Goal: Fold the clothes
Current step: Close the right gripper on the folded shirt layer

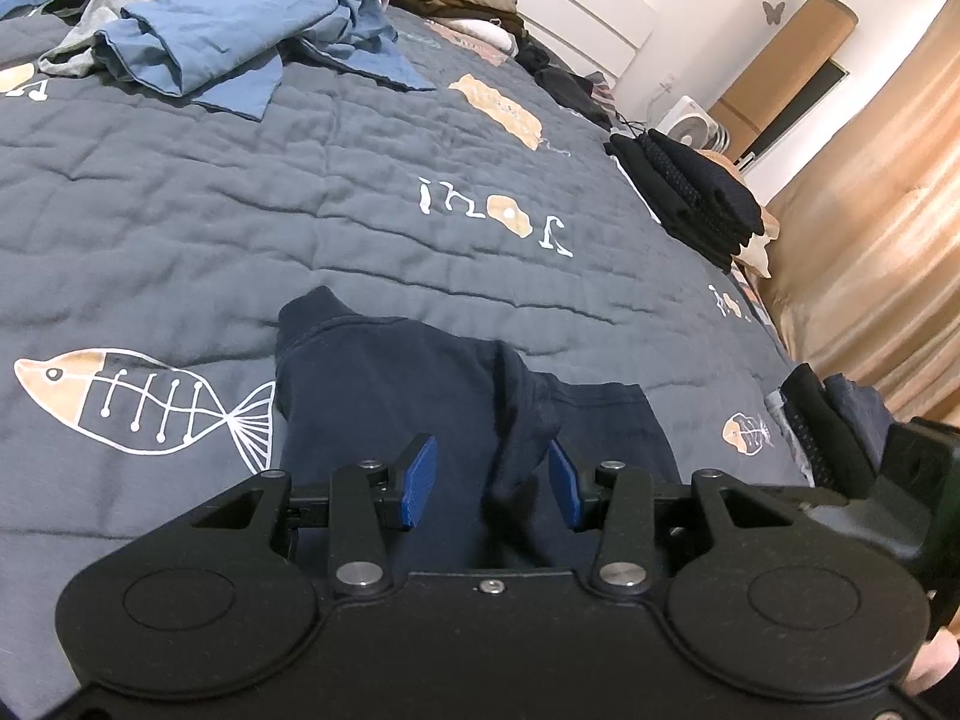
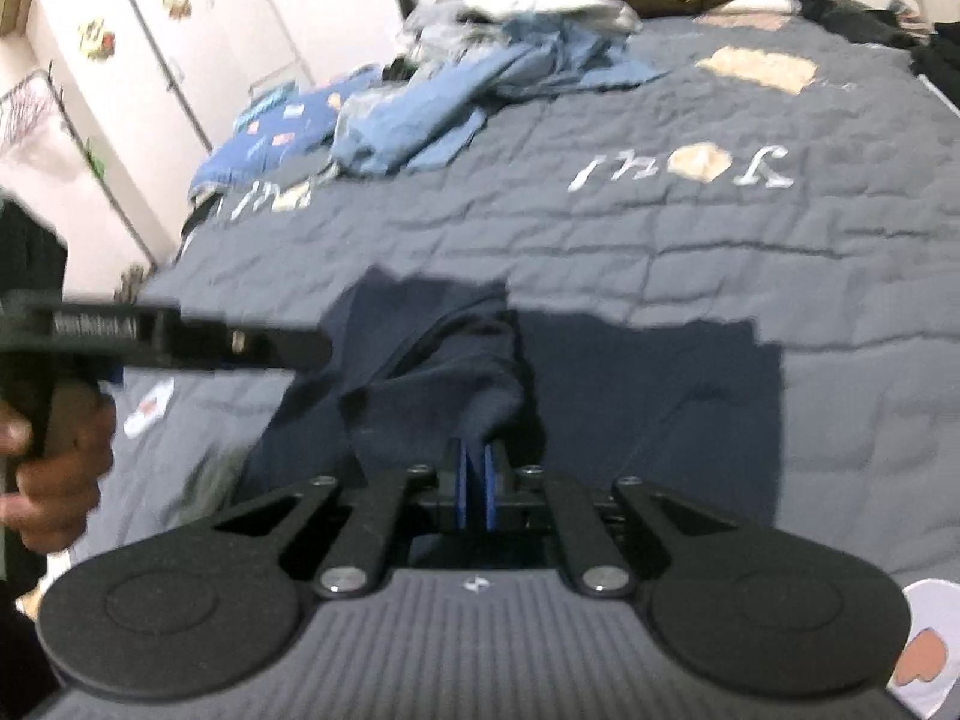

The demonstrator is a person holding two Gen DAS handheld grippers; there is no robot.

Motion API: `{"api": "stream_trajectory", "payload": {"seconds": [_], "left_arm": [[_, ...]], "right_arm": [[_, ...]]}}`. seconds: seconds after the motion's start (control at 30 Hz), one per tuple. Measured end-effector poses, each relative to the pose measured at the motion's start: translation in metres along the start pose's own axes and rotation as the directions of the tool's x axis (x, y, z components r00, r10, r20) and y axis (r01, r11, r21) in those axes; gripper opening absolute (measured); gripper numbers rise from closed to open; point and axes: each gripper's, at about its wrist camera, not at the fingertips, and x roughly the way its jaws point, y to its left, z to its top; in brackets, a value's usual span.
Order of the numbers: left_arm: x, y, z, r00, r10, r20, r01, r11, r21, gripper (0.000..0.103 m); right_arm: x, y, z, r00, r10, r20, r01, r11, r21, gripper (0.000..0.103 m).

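A navy garment (image 1: pixel 384 384) lies spread on the quilted bed cover (image 1: pixel 240 210) just ahead of both grippers. My left gripper (image 1: pixel 491 445) stands open over it. A raised fold of the navy cloth sits between its blue pads (image 1: pixel 420 480) against the right one, while the left pad stands clear. In the right wrist view my right gripper (image 2: pixel 474 450) is shut on a bunched fold of the same garment (image 2: pixel 660 408), which rises from the bed at its tips. The left gripper's black body (image 2: pixel 180 336) reaches in from the left, held by a hand (image 2: pixel 54 480).
A loose pile of blue and grey clothes (image 1: pixel 228 42) lies at the far end of the bed. A stack of folded dark clothes (image 1: pixel 690 198) sits by the right edge, with more dark cloth (image 1: pixel 828 426) nearer. A tan curtain (image 1: pixel 870 270) hangs beyond and white wardrobes (image 2: pixel 150 60) stand on the left.
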Motion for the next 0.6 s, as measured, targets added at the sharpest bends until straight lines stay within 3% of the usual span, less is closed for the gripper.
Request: {"api": "stream_trajectory", "payload": {"seconds": [0.2,0.37,0.6], "left_arm": [[0.0,0.0,0.0,1.0,-0.001,-0.001,0.001,1.0,0.0,0.042],[0.003,0.0,-0.001,1.0,0.013,-0.018,-0.012,1.0,0.019,0.042],[0.004,0.002,-0.009,0.983,0.176,-0.058,-0.168,0.978,0.121,0.046]], "right_arm": [[-0.014,-0.022,0.004,0.997,-0.066,0.034,0.063,0.994,0.088,0.005],[-0.009,-0.025,0.002,0.995,-0.092,-0.022,0.093,0.994,0.064,0.008],[-0.01,-0.015,0.004,0.996,-0.086,-0.004,0.087,0.996,0.005,0.011]]}}
